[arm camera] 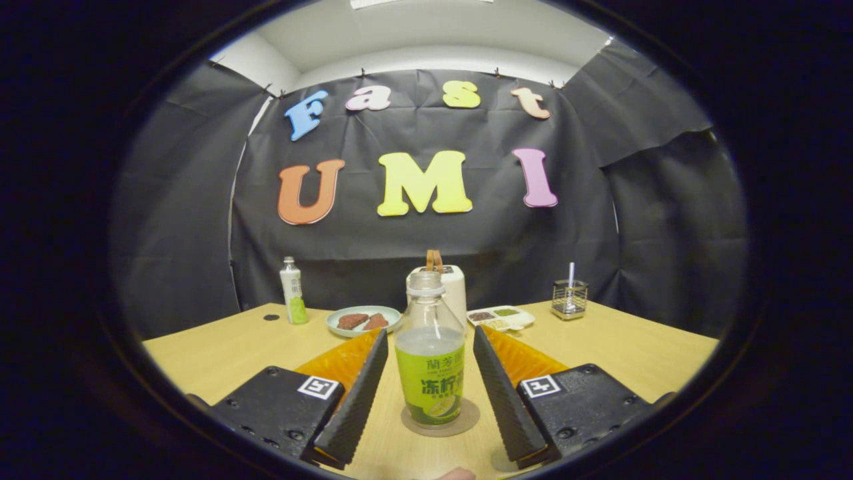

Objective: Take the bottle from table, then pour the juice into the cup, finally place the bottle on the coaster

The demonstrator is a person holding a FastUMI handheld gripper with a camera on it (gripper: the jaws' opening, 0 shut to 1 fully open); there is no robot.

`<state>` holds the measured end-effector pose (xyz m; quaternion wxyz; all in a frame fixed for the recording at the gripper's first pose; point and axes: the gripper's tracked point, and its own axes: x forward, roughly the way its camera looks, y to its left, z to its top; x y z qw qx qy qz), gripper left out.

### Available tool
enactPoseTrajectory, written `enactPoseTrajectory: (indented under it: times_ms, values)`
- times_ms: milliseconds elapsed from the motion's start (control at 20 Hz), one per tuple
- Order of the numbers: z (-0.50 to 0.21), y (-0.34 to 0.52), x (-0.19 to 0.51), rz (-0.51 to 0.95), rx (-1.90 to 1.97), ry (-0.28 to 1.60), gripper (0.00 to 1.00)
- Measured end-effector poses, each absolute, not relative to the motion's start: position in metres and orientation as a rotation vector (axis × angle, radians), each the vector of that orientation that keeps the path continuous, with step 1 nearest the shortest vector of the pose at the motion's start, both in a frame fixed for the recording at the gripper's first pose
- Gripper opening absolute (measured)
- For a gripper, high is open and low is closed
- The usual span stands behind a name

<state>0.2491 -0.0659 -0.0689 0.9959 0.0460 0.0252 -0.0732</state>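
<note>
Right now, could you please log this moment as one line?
gripper: open | juice bottle: upright on coaster, between fingers, untouched | cap: off

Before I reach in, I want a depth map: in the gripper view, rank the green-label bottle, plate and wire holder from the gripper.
1. Green-label bottle, between the open gripper fingers, on the coaster.
2. Plate, beyond, left.
3. Wire holder, farthest, right.

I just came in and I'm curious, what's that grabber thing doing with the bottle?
A person's hand-held gripper has its two fingers open on either side of a juice bottle, not squeezing it. The bottle stands upright on a round coaster on the wooden table. Its cap is off. Beyond it sit a plate of food and another bottle.
</note>
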Motion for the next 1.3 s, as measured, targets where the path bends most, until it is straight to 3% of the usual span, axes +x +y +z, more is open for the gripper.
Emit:
enactPoseTrajectory:
  times_ms: [350, 450, 900, 1300]
  values:
    - [-0.078, -0.068, 0.193, -0.198, 0.061, 0.031, 0.84]
    - [-0.079, -0.057, 0.181, -0.153, 0.047, 0.039, 0.85]
    - [-0.030, -0.059, 0.097, -0.117, 0.079, -0.046, 0.99]
    - [-0.016, -0.080, 0.025, -0.125, 0.108, -0.023, 1.00]
